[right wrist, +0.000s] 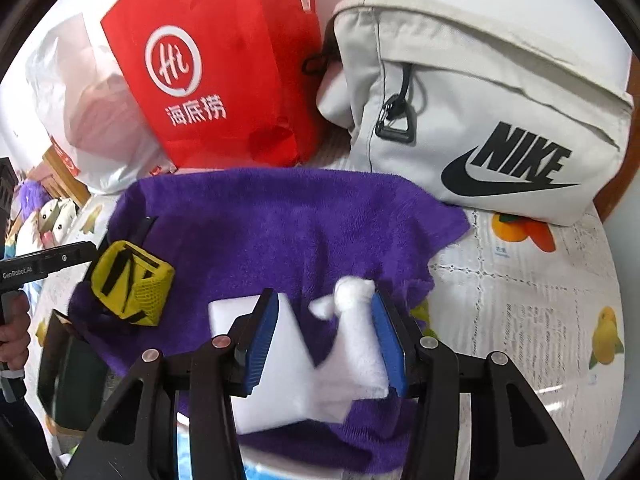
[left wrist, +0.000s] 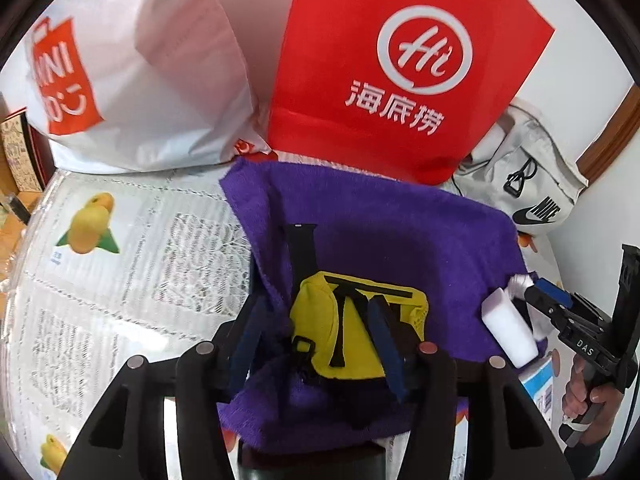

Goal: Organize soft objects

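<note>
A purple towel (left wrist: 400, 236) lies spread on the table; it also shows in the right wrist view (right wrist: 280, 232). A yellow mesh pouch with black straps (left wrist: 344, 328) lies on it between the fingers of my left gripper (left wrist: 320, 344), whose jaws stand apart around it. The pouch shows at the left in the right wrist view (right wrist: 132, 284). A white sponge block (right wrist: 280, 360) and a small white cloth (right wrist: 356, 332) lie on the towel between the fingers of my right gripper (right wrist: 324, 340), which is open. My right gripper shows in the left wrist view (left wrist: 536, 292) beside the sponge (left wrist: 508, 328).
A red non-woven bag (left wrist: 400, 68) and a white plastic bag (left wrist: 132, 80) stand behind the towel. A grey Nike bag (right wrist: 480, 120) lies at the back right. A lace-pattern tablecloth with fruit prints (left wrist: 120, 280) covers the table. A dark object (right wrist: 68, 372) is at the left.
</note>
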`<state>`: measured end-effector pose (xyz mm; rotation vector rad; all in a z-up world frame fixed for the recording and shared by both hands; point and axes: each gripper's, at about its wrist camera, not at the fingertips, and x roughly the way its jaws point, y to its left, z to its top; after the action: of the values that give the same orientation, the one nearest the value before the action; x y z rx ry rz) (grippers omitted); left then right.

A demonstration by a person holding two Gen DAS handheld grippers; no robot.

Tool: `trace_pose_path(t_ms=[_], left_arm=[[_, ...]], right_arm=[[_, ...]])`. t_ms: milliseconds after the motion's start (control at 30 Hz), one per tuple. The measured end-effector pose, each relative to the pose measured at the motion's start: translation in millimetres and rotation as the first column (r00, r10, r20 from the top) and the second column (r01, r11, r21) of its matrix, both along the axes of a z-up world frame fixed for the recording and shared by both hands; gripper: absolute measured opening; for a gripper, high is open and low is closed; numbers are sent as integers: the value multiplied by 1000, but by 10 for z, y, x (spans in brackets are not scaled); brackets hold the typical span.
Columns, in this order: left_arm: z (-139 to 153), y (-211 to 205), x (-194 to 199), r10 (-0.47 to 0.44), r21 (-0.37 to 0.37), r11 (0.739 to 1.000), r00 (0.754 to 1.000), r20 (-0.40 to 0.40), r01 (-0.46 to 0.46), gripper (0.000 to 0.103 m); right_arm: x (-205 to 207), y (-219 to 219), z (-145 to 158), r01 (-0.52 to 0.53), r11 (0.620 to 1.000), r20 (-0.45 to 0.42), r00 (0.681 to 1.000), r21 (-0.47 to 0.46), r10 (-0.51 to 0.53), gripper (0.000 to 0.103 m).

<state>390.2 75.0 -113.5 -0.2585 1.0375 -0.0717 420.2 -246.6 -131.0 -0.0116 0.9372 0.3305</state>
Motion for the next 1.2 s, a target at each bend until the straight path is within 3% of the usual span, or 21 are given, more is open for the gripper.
trace_pose_path(t_ms=[333,567,733,900,1100,1200], left_arm=[[373,7,-593,-26,38,999,995,94,22,52],[465,7,-988,-25,34,999,995,95,22,52],[435,38,-1164,-18,9,1000,996,85,18,52],[352,35,-1242,-26,-5,1000,997,69,27,52],[262,-6,-1169,-32,-23,999,998,50,33,52],[214,-29,-1108,-37,-25,999,999,40,38,52]], right_arm=[[-587,36,369,-6,1000,82,997,22,4,53],[-890,112,508,-22,999,126,992,28,18,53],[-1017,135,547,-19,1000,138,990,14,17,53],[-1042,-3,368,21,999,92,996,-28,-18,53],[-843,-192,97,74,997,15,997,-37,-73,37],[-778,-192,4,57,997,-6,998,-48,-57,19]])
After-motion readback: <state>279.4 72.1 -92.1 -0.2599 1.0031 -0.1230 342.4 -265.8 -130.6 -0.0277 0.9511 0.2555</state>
